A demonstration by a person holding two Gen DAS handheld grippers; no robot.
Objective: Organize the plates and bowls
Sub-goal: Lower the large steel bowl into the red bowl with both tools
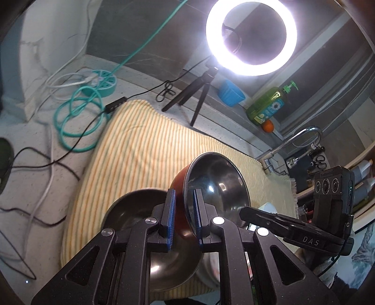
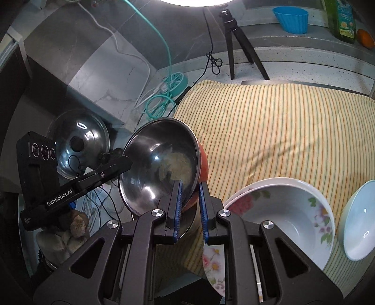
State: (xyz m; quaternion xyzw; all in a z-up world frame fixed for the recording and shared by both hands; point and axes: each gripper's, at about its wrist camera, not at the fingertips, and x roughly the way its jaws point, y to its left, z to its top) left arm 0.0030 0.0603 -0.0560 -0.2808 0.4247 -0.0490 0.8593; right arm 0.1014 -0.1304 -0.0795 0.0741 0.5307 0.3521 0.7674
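**Left wrist view and right wrist view: one red bowl gripped by both grippers above the striped cloth**

Left wrist view: the left gripper has its blue pads closed on the rim of a red bowl with a steel inside, one pad against the red outer wall and one against the steel face. The bowl is tilted on edge, its opening turned to the right of this view. It hangs over a yellow striped cloth spread on the counter. A second steel bowl sits on the cloth just below and to the left of the red one. Whether the two touch cannot be told.

Right wrist view: the right gripper is clamped on the opposite rim of the same bowl, in the same way. The tip of the left gripper meets the bowl's far edge.

On the cloth to the right stand a floral bowl and, beside it, a plain white bowl. A floral plate lies under the floral bowl's near edge.

A lit ring light on a tripod stands behind the cloth, with a blue cup and a green soap bottle on the ledge.
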